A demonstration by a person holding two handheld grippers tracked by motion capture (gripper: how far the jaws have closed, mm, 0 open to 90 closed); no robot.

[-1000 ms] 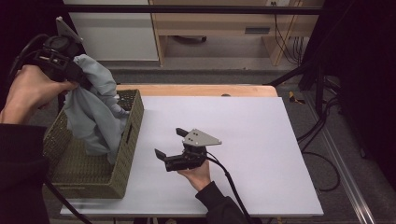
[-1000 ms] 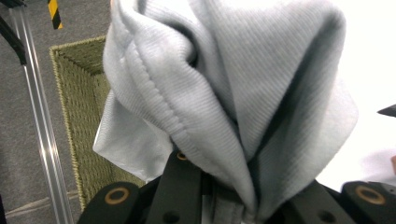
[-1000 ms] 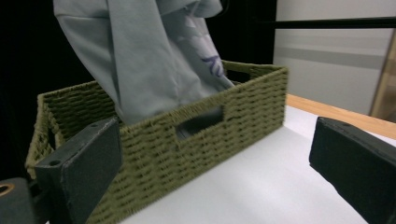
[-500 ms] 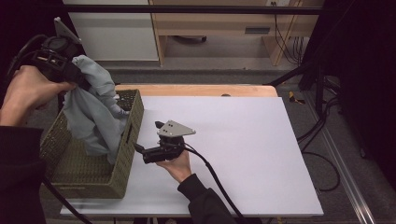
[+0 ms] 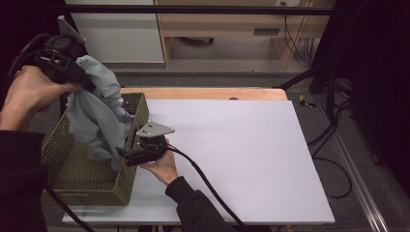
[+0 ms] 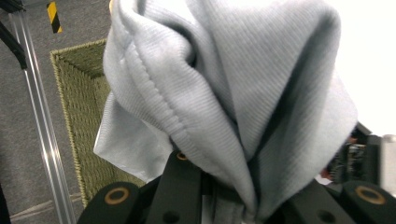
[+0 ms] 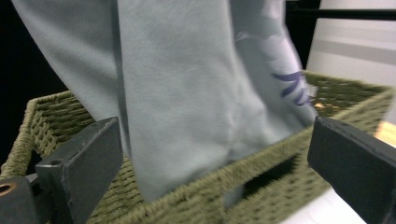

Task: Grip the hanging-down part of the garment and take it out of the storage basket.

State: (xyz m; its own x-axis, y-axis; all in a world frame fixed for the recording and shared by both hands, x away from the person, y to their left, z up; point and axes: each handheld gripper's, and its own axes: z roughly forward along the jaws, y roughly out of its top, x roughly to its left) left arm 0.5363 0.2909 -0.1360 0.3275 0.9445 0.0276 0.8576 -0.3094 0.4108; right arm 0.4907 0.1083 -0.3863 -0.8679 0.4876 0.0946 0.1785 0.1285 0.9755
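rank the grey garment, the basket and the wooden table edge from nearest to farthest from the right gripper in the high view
From the right gripper:
1. Grey garment, hanging just to its left.
2. Woven basket, its wall right beside; nearly tied with the garment.
3. Wooden table edge, at the far side.

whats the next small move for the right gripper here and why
Probably ease the right gripper forward and close on the hanging grey garment. Its jaws stand open at the basket rim with the cloth just ahead, while the left gripper holds the garment's top up.
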